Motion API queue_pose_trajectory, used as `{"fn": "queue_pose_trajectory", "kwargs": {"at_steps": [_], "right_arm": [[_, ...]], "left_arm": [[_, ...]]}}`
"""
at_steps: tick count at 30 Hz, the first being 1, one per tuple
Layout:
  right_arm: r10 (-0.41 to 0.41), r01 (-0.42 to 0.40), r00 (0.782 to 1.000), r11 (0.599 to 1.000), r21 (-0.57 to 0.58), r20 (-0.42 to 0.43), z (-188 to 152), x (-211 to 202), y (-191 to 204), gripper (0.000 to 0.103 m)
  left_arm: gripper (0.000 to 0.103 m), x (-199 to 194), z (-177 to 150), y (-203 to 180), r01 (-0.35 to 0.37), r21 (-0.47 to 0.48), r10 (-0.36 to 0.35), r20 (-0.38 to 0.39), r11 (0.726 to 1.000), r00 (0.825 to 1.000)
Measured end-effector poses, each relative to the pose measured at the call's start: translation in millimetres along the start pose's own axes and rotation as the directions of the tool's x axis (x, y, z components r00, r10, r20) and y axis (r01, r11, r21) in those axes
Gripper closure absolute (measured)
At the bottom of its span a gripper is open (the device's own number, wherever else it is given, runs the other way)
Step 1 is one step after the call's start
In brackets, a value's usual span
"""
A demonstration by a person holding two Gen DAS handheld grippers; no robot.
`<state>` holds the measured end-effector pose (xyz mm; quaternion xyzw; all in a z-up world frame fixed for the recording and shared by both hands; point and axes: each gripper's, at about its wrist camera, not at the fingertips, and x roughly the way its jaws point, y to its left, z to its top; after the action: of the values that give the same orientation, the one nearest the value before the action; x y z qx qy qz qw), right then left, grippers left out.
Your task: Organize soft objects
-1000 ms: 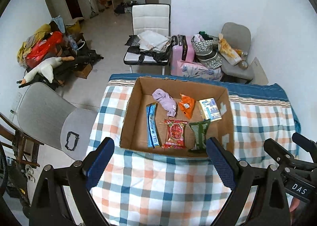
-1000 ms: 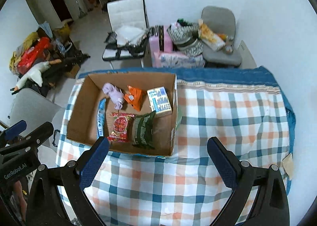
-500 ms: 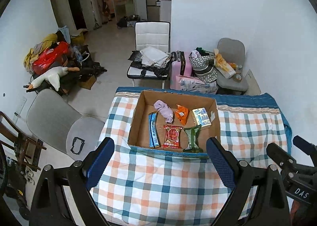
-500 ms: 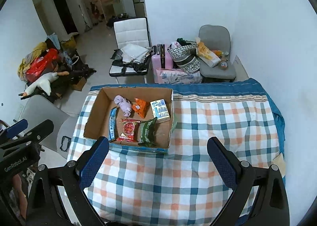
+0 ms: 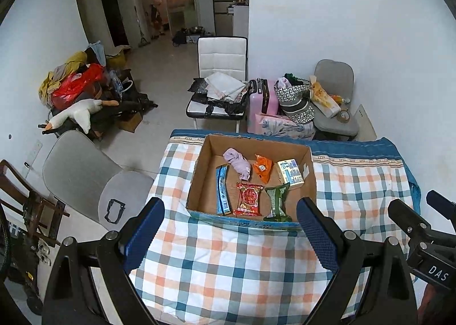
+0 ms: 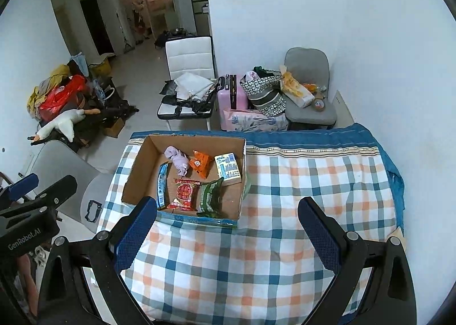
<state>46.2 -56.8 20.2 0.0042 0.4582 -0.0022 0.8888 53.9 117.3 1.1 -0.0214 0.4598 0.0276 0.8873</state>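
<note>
You are holding both grippers above the near edge of the table (image 5: pixel 228 268), nothing between their fingers. Left gripper (image 5: pixel 230 228): jaws standing wide apart, empty. Right gripper (image 6: pixel 228 228): jaws likewise spread wide, empty, sitting to the right of the left one.

Landmark: the box (image 5: pixel 199 179), open-topped cardboard, resting on the checked cloth toward the table's far left part. All the task items are lying inside the box:
- green packet (image 5: pixel 276 202) at the box's near wall, right of centre
- red packet (image 5: pixel 249 198) just left of it, near the same wall
- blue packet (image 5: pixel 222 189), long and thin, lying along the box's left side
- carton (image 5: pixel 290 172) at the box's right wall, behind the green packet
- orange packet (image 5: pixel 262 167) left of the carton, mid-box
- sock (image 5: pixel 238 164), lilac, crumpled, toward the box's far wall, touching or nearly touching the orange packet; cannot tell which.

Beyond the box, off the table: pink suitcase (image 5: pixel 262 102) standing on the floor, white chair (image 5: pixel 222 68) to its left piled with bags, grey chair (image 5: pixel 333 91) to its right.
</note>
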Motion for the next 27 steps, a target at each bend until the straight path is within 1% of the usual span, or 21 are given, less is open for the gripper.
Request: {"fn": "queue_pose_trajectory", "kwargs": {"at_steps": [12, 27], "right_arm": [[-0.011, 0.011, 1.0, 1.0, 0.014, 0.008, 4, 1, -8, 0.002], [-0.015, 0.015, 1.0, 1.0, 0.006, 0.009, 5, 1, -10, 0.002]], "left_arm": [[0.008, 7, -1, -2, 0.007, 0.009, -0.006, -0.008, 1.0, 1.0], [0.008, 11, 0, -3, 0.004, 0.013, -0.003, -0.009, 1.0, 1.0]]}}
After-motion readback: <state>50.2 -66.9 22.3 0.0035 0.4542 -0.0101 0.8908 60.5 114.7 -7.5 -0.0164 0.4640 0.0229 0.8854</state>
